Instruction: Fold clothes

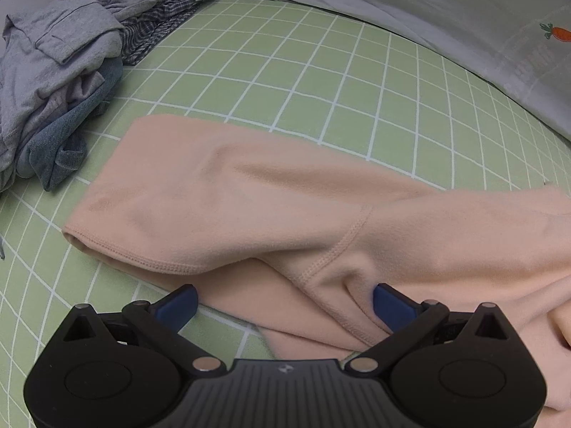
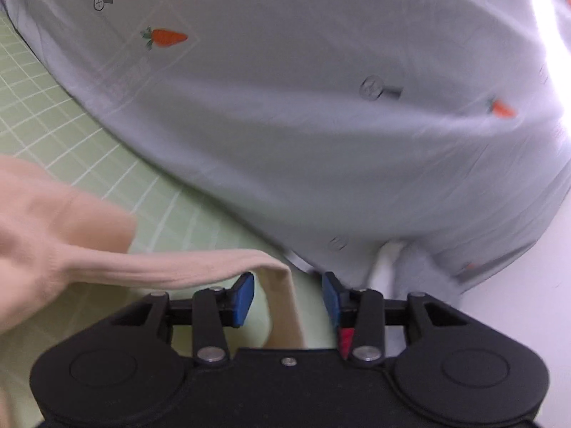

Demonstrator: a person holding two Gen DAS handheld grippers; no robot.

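While both tongs [image 1: 285, 303] [image 2: 288, 297] gape gripless, the peach garment's [image 1: 249, 196] cuff [image 2: 274, 274] sags between right pads.

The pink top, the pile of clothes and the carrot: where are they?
pink top [image 1: 249, 196]: left wrist view, middle of its sleeve.
pile of clothes [image 1: 53, 71]: left wrist view, grey garment on top.
carrot [image 2: 167, 37]: right wrist view, orange body.

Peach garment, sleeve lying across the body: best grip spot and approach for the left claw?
Take the peach garment by the sleeve cuff. The stitched hem sits slightly raised off the green grid sheet, with bare sheet beside it. Come from the open left side, one finger under the hem, probably cleanest.
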